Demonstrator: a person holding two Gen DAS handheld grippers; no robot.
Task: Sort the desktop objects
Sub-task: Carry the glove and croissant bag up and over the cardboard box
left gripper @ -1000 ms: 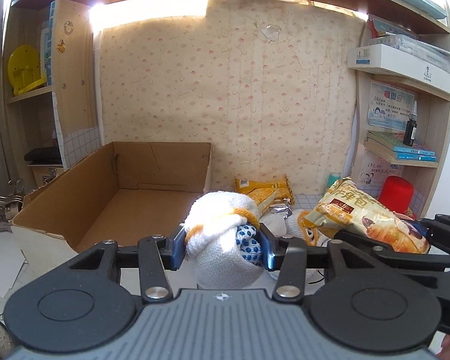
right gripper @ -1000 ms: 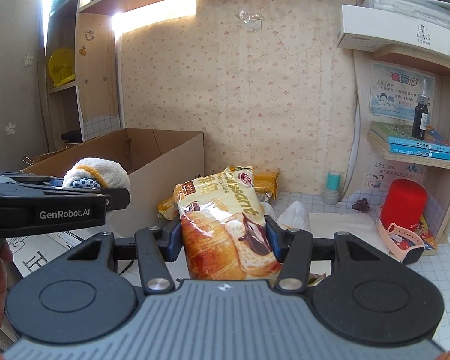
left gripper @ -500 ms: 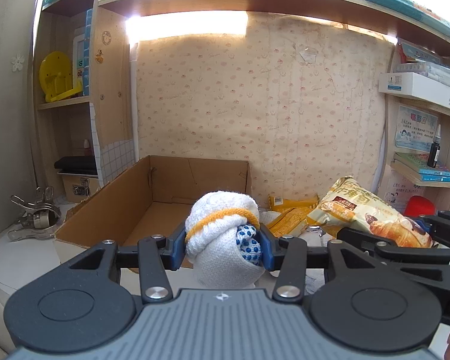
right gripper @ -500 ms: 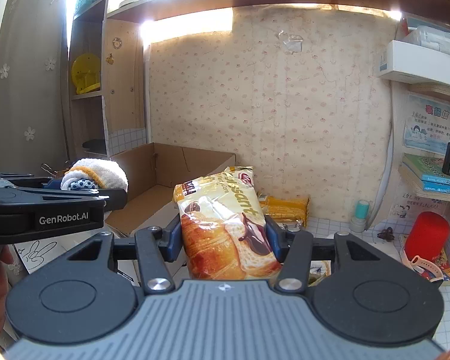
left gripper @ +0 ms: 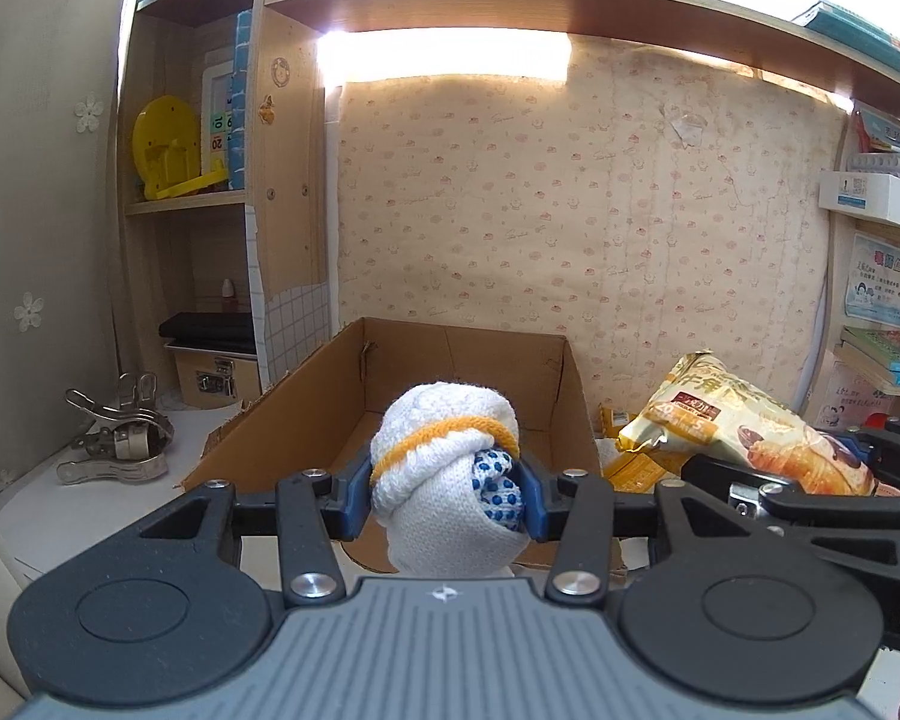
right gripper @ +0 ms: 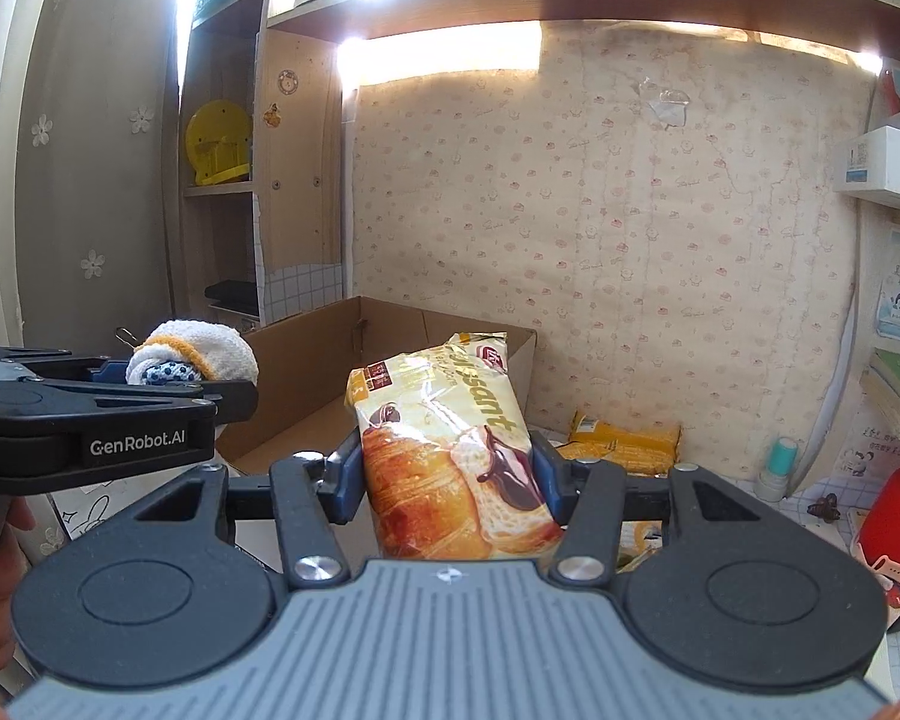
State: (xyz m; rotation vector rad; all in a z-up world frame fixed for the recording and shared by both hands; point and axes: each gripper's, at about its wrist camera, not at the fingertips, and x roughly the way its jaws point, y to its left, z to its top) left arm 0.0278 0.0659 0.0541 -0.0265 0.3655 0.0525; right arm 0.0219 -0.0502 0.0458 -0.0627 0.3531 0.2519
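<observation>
My left gripper [left gripper: 444,495] is shut on a rolled white glove bundle [left gripper: 441,456] with an orange band and blue dots, held up in front of the open cardboard box [left gripper: 342,402]. The right gripper [right gripper: 447,474] is shut on a yellow croissant snack bag [right gripper: 444,450], which stands upright between the blue pads. In the left wrist view that bag [left gripper: 744,426] sits to the right, beside the box's right wall. In the right wrist view the left gripper [right gripper: 168,381] with the glove bundle [right gripper: 195,351] hangs at the left, level with the box [right gripper: 306,384].
More yellow snack packets [right gripper: 627,450] lie against the back wall. A red cylinder [right gripper: 897,516], a small teal bottle [right gripper: 783,462] and books fill the right shelves. Metal clips [left gripper: 117,438] and a black-lidded case [left gripper: 210,354] sit left of the box.
Both grippers have moved left with their loads and risen a little, so the box now sits nearer the middle of each view. Neither grip has changed.
</observation>
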